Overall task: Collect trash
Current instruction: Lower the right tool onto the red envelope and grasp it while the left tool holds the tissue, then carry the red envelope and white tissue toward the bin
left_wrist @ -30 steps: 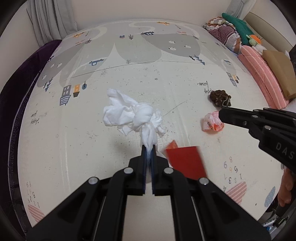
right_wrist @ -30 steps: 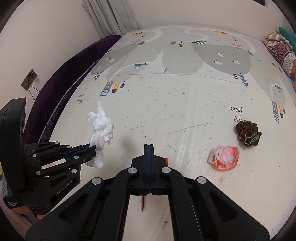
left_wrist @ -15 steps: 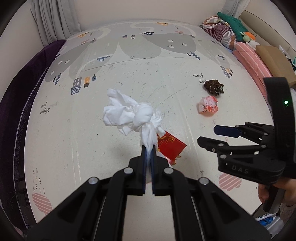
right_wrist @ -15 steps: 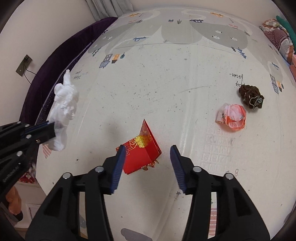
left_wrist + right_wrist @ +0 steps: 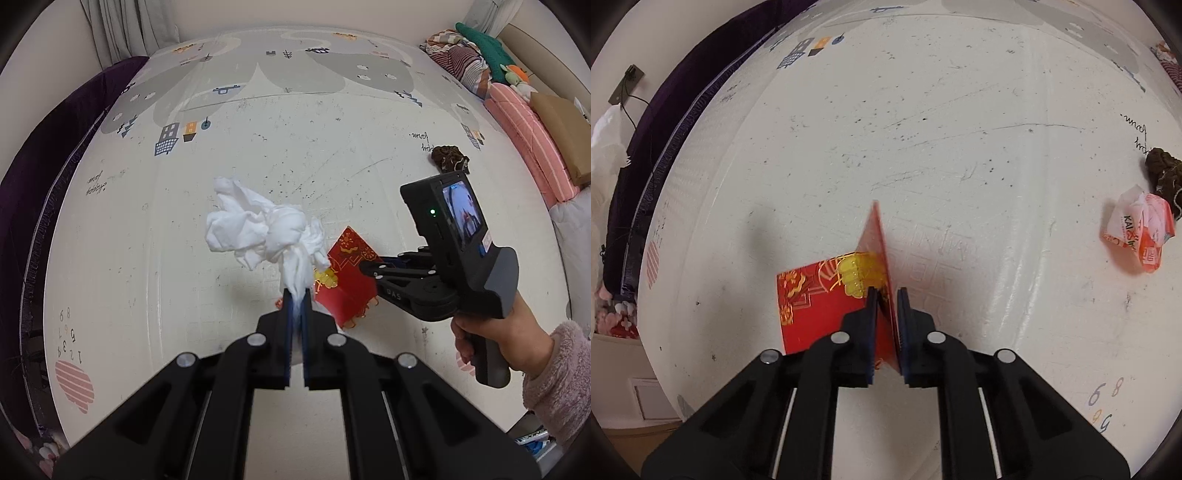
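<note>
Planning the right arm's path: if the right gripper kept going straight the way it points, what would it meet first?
The right gripper already has the upright flap of the red envelope between its jaws; beyond that, probably only bare play mat. Depth is unclear.

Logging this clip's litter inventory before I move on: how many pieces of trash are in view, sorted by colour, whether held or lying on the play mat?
White: 1, crumpled tissue, held in the left hand-held gripper
Red: 1, red envelope, between the fingers of the right hand-held gripper
Orange-and-white: 1, crumpled wrapper on the play mat
Brown: 1, crumpled brown wad on the mat
Total: 4
</note>
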